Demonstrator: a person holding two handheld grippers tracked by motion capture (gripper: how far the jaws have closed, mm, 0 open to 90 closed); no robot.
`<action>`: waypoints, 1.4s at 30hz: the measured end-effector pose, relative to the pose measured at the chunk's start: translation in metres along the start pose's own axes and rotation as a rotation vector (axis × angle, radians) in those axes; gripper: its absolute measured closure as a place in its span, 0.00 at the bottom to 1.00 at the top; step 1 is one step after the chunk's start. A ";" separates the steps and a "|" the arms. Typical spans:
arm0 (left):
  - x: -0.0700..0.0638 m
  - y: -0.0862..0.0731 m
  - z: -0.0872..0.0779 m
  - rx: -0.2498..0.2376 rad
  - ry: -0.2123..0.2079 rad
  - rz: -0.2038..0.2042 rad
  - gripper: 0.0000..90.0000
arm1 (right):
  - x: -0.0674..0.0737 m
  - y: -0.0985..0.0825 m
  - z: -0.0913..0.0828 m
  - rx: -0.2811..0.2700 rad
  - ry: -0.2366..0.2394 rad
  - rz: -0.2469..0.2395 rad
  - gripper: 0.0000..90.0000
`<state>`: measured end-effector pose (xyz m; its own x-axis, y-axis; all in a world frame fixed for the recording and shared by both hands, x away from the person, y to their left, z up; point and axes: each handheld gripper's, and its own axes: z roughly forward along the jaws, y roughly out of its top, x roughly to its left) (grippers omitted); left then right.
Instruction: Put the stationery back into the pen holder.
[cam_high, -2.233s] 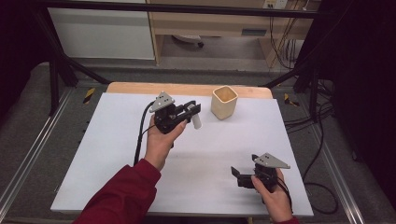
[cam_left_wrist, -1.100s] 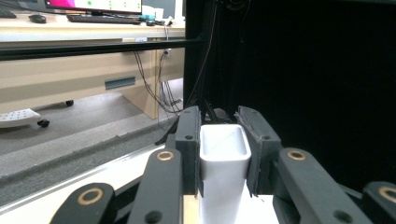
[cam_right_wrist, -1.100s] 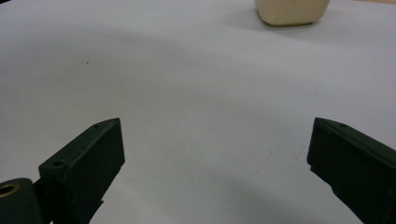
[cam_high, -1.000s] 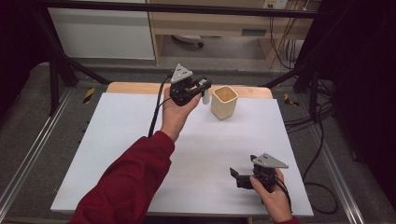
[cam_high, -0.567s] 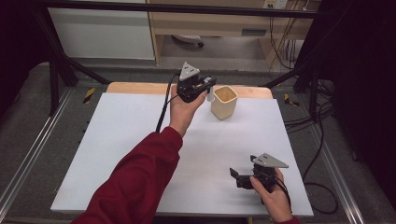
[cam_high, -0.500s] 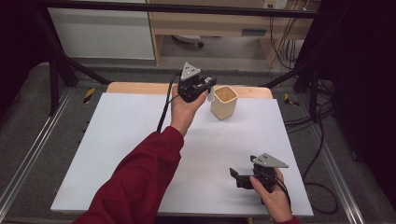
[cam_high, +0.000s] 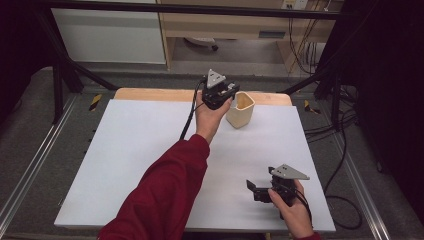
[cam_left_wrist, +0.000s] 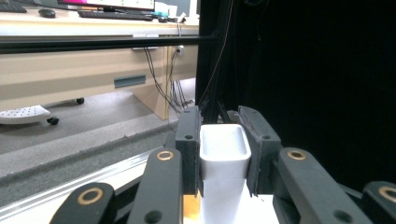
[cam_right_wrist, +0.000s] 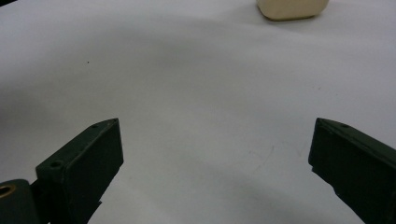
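— White worktop (cam_high: 125, 165), far edge: contents?
— Beige cup (cam_high: 240, 109); white tub (cam_left_wrist: 223, 156) pinched in left gripper (cam_high: 220, 95), beside cup, likely for dropping in.
— Near right corner?
— Right gripper (cam_high: 254, 189), spread, idle.

One small white rectangular plastic cup (cam_left_wrist: 223, 161), one beige square-mouthed container (cam_high: 240, 109), two black hand-held grippers, one white-topped table (cam_high: 125, 150).
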<state>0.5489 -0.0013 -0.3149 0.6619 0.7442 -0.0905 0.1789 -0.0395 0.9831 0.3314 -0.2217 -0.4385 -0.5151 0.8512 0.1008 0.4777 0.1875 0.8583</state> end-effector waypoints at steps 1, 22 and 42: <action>0.000 -0.001 0.003 -0.002 0.003 0.001 0.78 | 0.000 0.000 0.000 -0.001 0.001 0.002 0.04; 0.000 -0.019 -0.031 0.033 0.045 0.043 0.25 | -0.001 0.002 -0.002 -0.014 0.001 -0.002 0.04; 0.033 -0.101 -0.230 0.107 0.129 0.000 0.09 | 0.002 0.004 0.001 -0.016 -0.027 -0.044 0.04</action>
<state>0.3850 0.1810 -0.3808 0.5641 0.8234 -0.0620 0.2597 -0.1057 0.9599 0.3331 -0.2187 -0.4357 -0.5156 0.8554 0.0497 0.4434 0.2168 0.8697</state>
